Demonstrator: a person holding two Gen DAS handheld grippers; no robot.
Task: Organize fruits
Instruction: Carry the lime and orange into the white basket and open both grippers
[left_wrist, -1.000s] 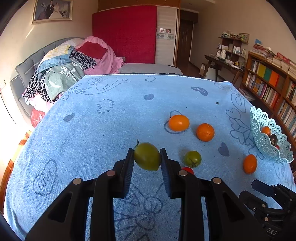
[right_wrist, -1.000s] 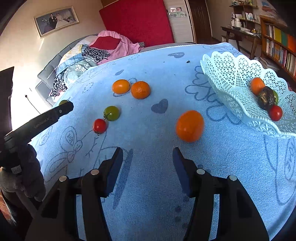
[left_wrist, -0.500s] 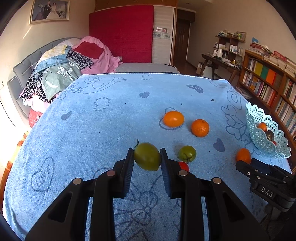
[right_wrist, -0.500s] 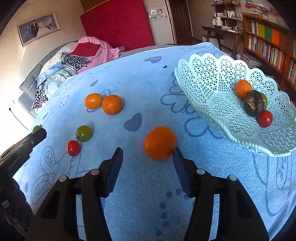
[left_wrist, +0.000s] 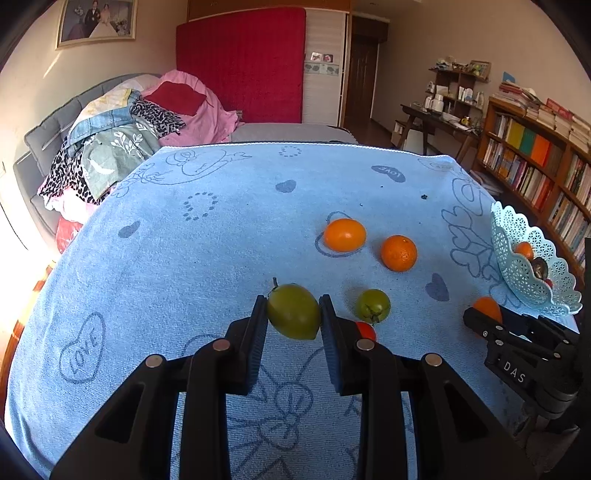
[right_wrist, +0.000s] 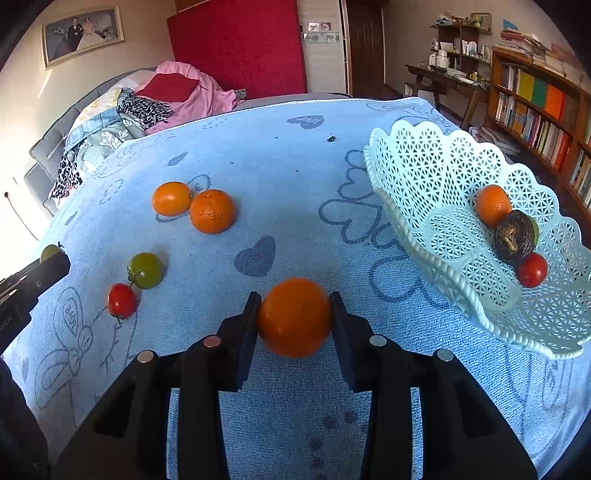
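My left gripper (left_wrist: 293, 314) is shut on a green oval fruit (left_wrist: 293, 312) and holds it above the blue towel. My right gripper (right_wrist: 294, 314) is closing its jaws on an orange (right_wrist: 294, 323); both pads touch its sides, low over the towel. To its right stands the pale lace basket (right_wrist: 424, 158), holding an orange (right_wrist: 493, 205), a dark fruit (right_wrist: 515, 236) and a red tomato (right_wrist: 532, 269). Loose on the towel lie two oranges (right_wrist: 172, 198) (right_wrist: 212, 211), a green tomato (right_wrist: 145, 270) and a red tomato (right_wrist: 122, 300).
The blue towel (left_wrist: 184, 258) covers the table to its far edge. Behind it is a bed with piled clothes (left_wrist: 122, 147). A bookshelf (left_wrist: 535, 166) and a desk (left_wrist: 436, 114) stand at the right. In the right wrist view the left gripper's tip (right_wrist: 55, 262) shows at the left edge.
My right gripper moved forward to the lone orange and closed its jaws around it. The left gripper kept still with the green fruit.
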